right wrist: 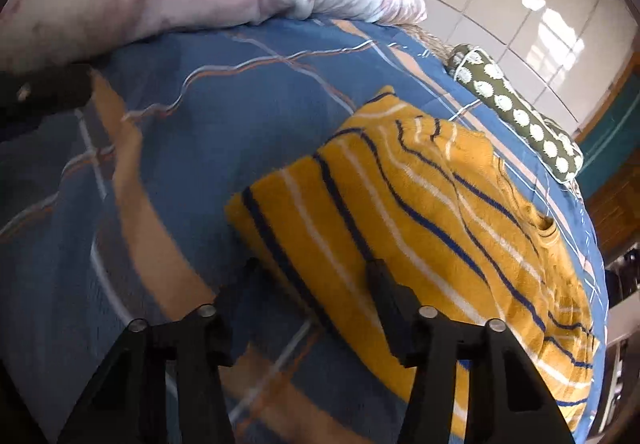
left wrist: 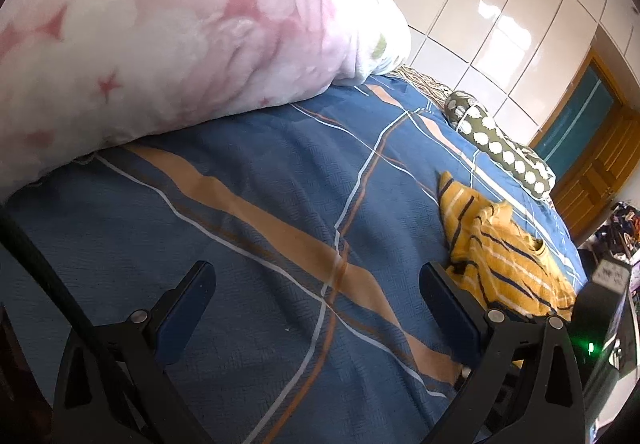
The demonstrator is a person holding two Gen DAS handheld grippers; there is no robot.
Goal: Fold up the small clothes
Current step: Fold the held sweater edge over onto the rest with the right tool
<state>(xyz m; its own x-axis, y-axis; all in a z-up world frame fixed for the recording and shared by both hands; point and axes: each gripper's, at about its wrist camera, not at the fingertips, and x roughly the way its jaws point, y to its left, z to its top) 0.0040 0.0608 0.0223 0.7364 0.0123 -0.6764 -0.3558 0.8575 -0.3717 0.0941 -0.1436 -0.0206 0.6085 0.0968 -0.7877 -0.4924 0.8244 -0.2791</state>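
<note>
Sweater [right wrist: 420,228], mustard yellow with navy and white stripes, lies rumpled on the sheet [left wrist: 248,228], a blue cover crossed by tan bands and thin white lines. In the right wrist view the right gripper [right wrist: 314,272] hangs low over the near corner of the sweater with its 2 fingers [right wrist: 384,284] apart; one finger sits over the knit, the other over the sheet just beside the sweater's edge, and nothing is clamped between them. Whether either tip touches the fabric cannot be told, as this view is smeared. In the left wrist view the left gripper [left wrist: 316,276] is spread wide over bare sheet, holding nothing, with the sweater [left wrist: 504,256] just beside its right finger. A pink and white quilt [left wrist: 168,27] is heaped at the far side of the bed. A green bolster [right wrist: 516,111] with white spots lies along the bed's far edge, near the sweater but apart from it. Behind it stands a glossy white wardrobe [left wrist: 500,15], and a wooden door [left wrist: 592,163] beside that.
</note>
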